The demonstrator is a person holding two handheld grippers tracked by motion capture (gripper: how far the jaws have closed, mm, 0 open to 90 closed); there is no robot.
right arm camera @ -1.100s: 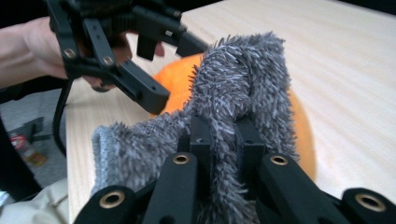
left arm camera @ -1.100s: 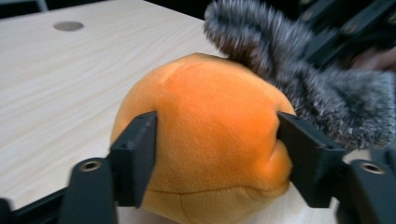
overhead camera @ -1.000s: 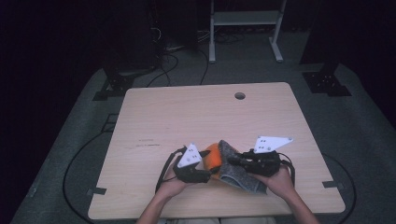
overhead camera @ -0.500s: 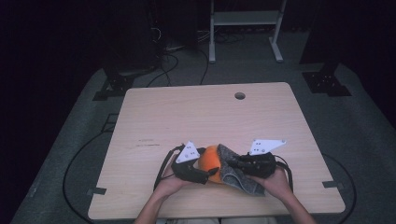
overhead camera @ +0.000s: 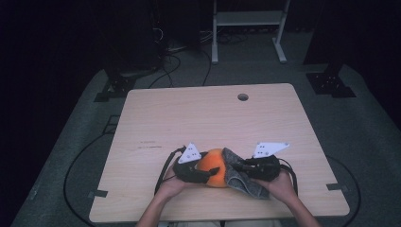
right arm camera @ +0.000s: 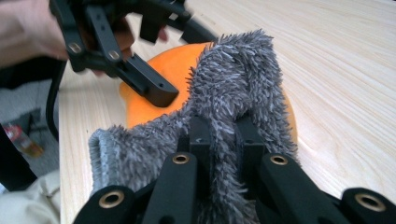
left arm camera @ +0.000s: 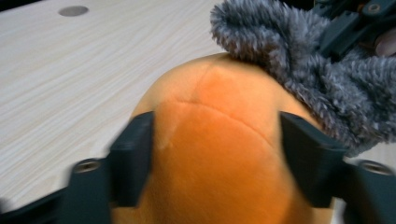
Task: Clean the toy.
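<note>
Cloth (overhead camera: 241,177), grey and fluffy, lies at lower centre, draped half over the orange ball (overhead camera: 213,172). Our right gripper (overhead camera: 248,166) is clamped on it; our left gripper (left arm camera: 215,154), jaws just closing, squeezes the ball. We judge wiping part done.

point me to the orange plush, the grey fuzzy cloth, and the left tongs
orange plush (left arm camera: 219,154), left gripper view, its smooth front face.
grey fuzzy cloth (right arm camera: 238,79), right gripper view, the raised fold.
left tongs (left arm camera: 217,158), left gripper view, midway between the tips, which press the plush's sides.
</note>
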